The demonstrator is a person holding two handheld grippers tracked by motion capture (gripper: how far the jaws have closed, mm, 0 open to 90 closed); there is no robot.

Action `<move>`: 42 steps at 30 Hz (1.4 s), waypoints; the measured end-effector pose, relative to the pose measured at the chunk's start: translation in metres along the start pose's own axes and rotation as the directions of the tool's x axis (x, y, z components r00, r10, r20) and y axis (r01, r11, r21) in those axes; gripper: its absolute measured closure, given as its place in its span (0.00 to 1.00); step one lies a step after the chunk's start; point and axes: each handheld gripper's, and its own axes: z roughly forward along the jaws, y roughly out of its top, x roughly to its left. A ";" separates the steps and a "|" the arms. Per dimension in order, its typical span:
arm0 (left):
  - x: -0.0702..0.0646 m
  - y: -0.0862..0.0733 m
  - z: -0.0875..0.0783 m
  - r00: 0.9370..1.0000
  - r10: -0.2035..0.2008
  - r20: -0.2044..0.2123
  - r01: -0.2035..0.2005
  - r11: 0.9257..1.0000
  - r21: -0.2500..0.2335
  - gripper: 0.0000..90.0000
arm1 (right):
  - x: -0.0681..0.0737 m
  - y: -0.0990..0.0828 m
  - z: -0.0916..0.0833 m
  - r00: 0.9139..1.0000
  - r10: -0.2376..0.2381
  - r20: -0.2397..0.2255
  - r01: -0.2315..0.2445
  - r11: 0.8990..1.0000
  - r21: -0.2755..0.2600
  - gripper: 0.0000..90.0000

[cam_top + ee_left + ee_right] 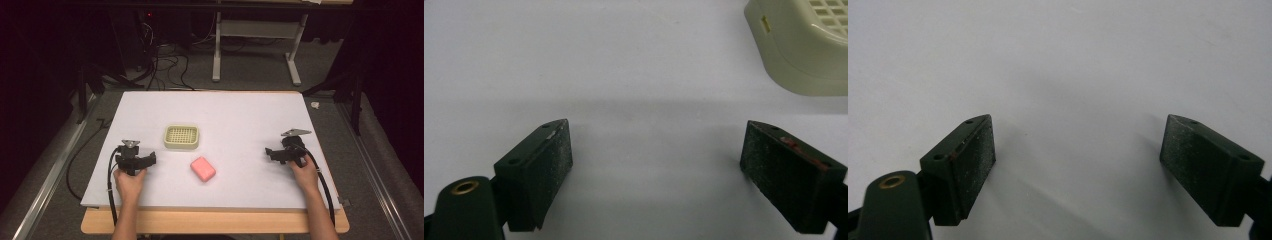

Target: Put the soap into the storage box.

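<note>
A pink soap bar (203, 168) lies on the white table sheet (225, 115), just in front of a cream slotted soap dish (182, 137). My left gripper (140, 159) rests low at the sheet's left side, held by a hand, and it is open with nothing between its pads (549, 170). A corner of the soap dish (804, 45) appears at the upper right of the left gripper view. At the right side, well clear of the soap, my right gripper (277, 154) stands open over bare sheet, its pads (970, 165) wide apart.
The sheet covers a wooden table whose front edge (215, 222) shows below it. Cables (110, 185) trail from each gripper toward the front. Beyond the table stand a white frame (257, 45) and floor cables (165, 65).
</note>
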 end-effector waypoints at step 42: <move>-0.057 -0.006 -0.055 0.928 0.241 0.285 -0.212 0.969 -0.130 0.13 | 0.000 0.000 0.000 1.000 0.001 -0.001 -0.001 1.000 0.000 0.17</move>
